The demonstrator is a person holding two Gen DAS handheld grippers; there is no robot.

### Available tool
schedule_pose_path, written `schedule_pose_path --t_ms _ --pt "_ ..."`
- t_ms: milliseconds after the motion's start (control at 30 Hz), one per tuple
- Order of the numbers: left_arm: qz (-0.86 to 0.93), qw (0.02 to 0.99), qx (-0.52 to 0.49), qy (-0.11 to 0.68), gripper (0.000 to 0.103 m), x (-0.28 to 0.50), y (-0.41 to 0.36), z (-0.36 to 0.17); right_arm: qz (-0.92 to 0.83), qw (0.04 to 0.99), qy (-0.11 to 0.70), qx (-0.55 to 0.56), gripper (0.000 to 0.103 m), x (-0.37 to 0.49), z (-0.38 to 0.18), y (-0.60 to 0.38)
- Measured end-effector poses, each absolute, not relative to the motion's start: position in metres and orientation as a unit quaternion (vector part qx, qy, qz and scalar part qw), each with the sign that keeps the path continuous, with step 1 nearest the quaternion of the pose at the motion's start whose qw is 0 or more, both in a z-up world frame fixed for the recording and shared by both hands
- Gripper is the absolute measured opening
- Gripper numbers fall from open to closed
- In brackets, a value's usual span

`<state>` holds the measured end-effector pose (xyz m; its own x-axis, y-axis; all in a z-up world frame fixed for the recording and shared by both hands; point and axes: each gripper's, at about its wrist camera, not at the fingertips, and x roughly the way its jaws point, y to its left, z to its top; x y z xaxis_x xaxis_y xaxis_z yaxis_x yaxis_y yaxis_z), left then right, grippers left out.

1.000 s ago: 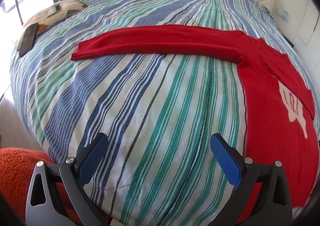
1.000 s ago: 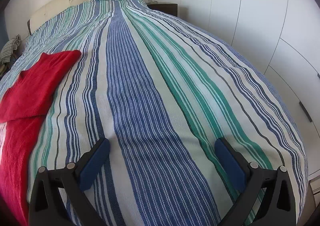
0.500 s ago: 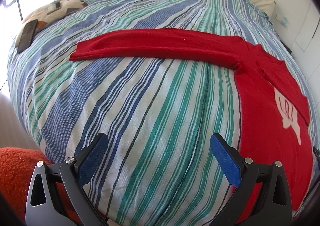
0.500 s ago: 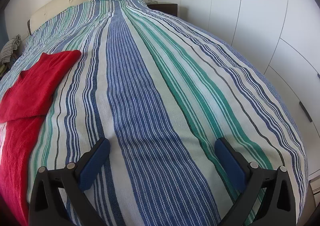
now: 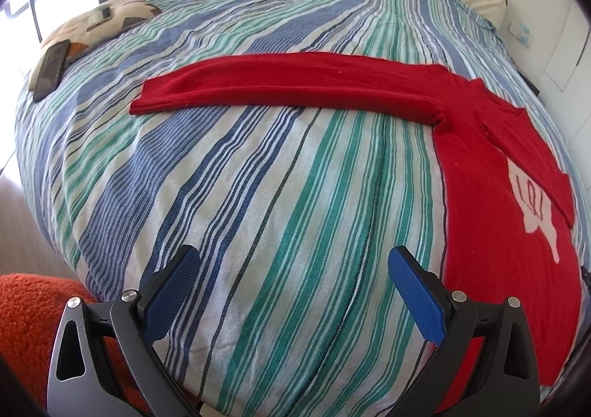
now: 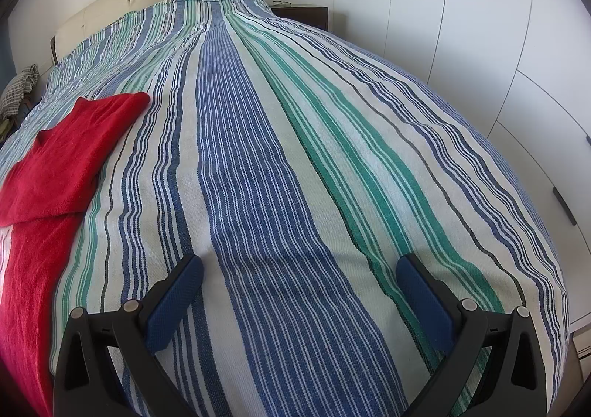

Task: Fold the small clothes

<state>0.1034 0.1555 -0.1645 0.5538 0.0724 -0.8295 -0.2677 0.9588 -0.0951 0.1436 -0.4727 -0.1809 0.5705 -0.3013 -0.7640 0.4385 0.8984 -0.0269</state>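
A red long-sleeved sweater with a white print lies flat on the striped bedspread. One sleeve stretches out to the left across the bed. The other sleeve is folded in over the body, seen at the left of the right wrist view. My left gripper is open and empty, above the bedspread just left of the sweater's body. My right gripper is open and empty over bare bedspread, to the right of the sweater.
A patterned cushion with a dark phone-like object lies at the bed's far left. An orange rug is on the floor. A cream headboard, nightstand and white wardrobe doors stand beyond and to the right.
The left gripper's view has shifted slightly, so the sweater and its sleeve sit a little lower in it. The right gripper has barely moved. Both stay open.
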Motion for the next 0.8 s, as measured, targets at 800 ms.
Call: schedule_pose_path --t_ms 800 --pt "0.096 0.874 -0.118 0.461 0.102 0.1036 0.1600 -0.1617 -0.210 0.882 0.413 0.083 0.103 0.1431 -0.1809 -0.4725"
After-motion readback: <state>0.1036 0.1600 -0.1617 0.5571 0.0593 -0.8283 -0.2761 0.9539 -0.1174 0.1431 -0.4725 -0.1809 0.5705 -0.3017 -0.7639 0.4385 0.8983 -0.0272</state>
